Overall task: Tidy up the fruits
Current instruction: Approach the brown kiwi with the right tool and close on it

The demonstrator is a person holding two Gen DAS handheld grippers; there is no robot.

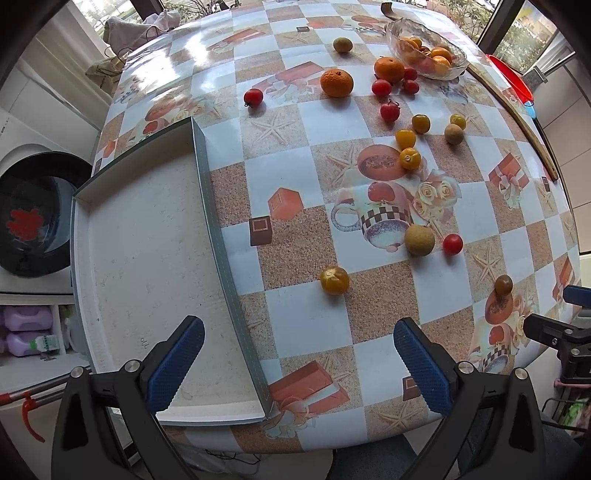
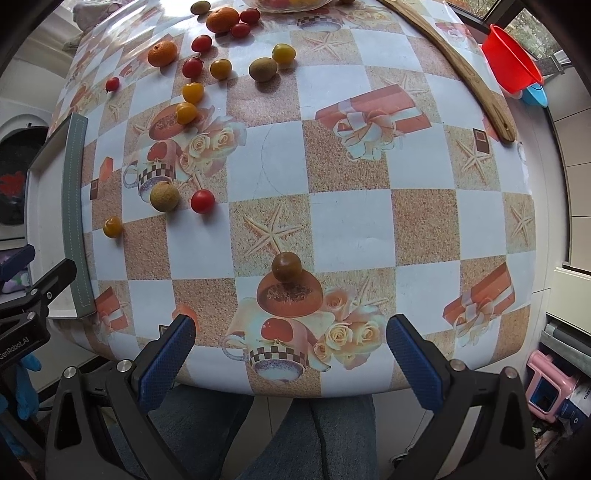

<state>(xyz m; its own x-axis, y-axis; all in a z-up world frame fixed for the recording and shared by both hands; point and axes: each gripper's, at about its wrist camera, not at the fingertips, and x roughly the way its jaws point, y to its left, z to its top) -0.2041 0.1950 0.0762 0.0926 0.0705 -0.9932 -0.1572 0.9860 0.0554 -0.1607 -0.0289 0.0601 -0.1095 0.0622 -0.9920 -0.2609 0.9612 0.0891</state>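
Right tongs (image 2: 290, 345) spread wide, brown tomato (image 2: 286, 266) just ahead, untouched

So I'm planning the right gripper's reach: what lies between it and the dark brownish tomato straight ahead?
Nothing stands between the right gripper and the brownish tomato; the right wrist view shows only patterned tablecloth.

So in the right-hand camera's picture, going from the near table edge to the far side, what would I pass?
Right tool, open → dark brownish fruit → red cherry tomato → tan round fruit → small orange → larger orange.
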